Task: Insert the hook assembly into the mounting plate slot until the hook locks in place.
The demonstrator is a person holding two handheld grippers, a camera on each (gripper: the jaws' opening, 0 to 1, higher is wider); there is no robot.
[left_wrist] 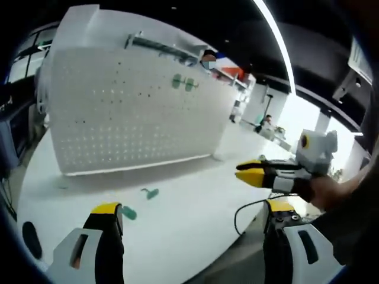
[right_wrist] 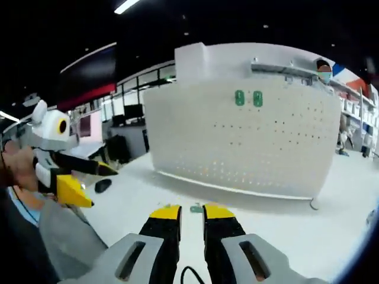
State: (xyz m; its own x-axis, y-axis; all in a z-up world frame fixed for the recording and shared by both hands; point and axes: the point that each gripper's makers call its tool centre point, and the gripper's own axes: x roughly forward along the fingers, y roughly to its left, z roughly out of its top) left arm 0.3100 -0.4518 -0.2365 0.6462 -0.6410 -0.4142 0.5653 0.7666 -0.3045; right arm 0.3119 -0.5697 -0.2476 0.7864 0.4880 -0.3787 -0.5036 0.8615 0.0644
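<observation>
White perforated pegboard panel (left_wrist: 133, 109), standing upright on the white tabletop (left_wrist: 195, 195), is the mounting plate, and two small green hook pieces (right_wrist: 248, 98) already sit side by side high on its face; no bin or tray is there for me to report on. Two more small green hooks lie loose on the tabletop, one (left_wrist: 151, 193) between the panel and my left tongs (left_wrist: 192, 216), which are spread wide and empty, the other (left_wrist: 128, 213) just beside their left jaw. I judge I'm at the pick-up step: my right tongs (right_wrist: 191, 213) are nearly closed with a bit of green (right_wrist: 196, 208) beyond their tips, so next I must grip a hook and carry it to a slot.
</observation>
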